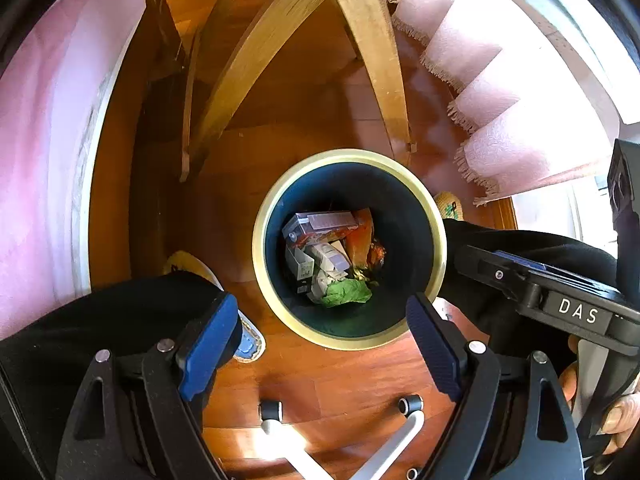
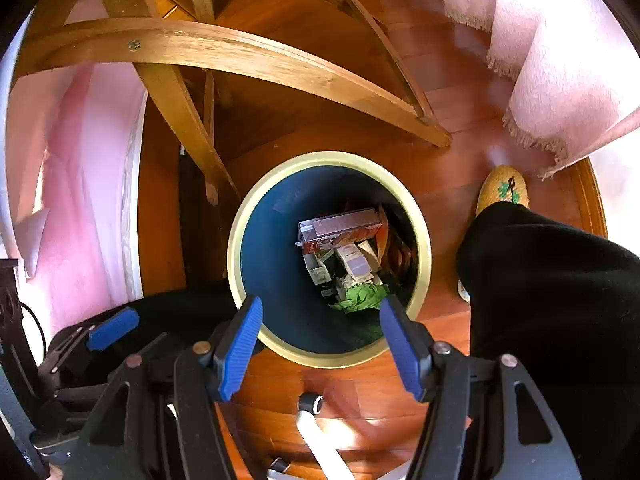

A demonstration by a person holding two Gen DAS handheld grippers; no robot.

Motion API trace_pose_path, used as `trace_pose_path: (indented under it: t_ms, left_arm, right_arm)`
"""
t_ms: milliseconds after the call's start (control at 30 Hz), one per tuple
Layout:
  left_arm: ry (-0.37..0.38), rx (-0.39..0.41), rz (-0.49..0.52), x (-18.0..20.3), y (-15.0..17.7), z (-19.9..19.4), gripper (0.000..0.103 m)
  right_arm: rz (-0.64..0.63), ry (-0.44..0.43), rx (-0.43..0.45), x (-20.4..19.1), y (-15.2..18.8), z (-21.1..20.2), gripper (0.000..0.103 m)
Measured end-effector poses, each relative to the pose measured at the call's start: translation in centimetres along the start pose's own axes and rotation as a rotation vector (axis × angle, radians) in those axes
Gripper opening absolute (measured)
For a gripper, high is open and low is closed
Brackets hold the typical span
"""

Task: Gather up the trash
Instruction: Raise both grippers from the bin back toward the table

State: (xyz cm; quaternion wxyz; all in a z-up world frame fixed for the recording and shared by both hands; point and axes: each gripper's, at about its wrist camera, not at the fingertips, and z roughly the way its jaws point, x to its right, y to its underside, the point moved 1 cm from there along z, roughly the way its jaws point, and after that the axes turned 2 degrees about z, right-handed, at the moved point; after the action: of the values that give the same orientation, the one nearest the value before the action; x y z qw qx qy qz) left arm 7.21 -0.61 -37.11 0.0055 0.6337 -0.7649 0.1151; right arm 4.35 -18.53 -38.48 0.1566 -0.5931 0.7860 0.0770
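Note:
A round bin point(image 1: 438, 236) with a cream rim and dark blue inside stands on the wooden floor, seen from above in both views point(image 2: 236, 240). It holds trash: an orange-and-grey carton point(image 1: 328, 224) point(image 2: 340, 230), small boxes and a crumpled green paper point(image 1: 346, 294) point(image 2: 360, 296). My left gripper point(image 1: 322, 318) is open and empty above the bin's near rim. My right gripper point(image 2: 320, 320) is open and empty, also above the near rim. The right gripper's body point(image 1: 560, 296) shows at the right of the left wrist view.
A wooden chair frame point(image 2: 240, 56) stands just behind the bin. Pink fringed cloth point(image 1: 500, 92) hangs at the right and left. The person's black trouser legs point(image 2: 552, 288) and slippers point(image 2: 504, 190) flank the bin. A white wheeled base point(image 1: 280, 432) lies under the grippers.

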Motion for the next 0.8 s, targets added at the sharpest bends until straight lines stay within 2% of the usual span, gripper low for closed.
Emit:
trace_pose_path:
  t_ms: [233, 433, 667, 800]
  left_arm:
    - [-0.038, 0.069, 0.056, 1.3, 0.8, -1.8, 0.085]
    - [-0.038, 0.110, 0.096, 2.2, 1.9, -4.4, 0.085]
    - [-0.005, 0.175, 0.196, 2.8, 3.3, -10.0, 0.085]
    - [0.026, 0.258, 0.251, 3.2, 2.9, -15.0, 0.085]
  right_arm:
    - [-0.053, 0.012, 0.025, -0.5, 0.7, -1.4, 0.062]
    - [-0.163, 0.015, 0.021, -1.6, 1.8, -3.9, 0.062]
    - [-0.308, -0.013, 0.075, -3.0, 3.5, -10.4, 0.062]
    - [-0.441, -0.008, 0.162, -4.6, 4.1, -15.4, 0.062]
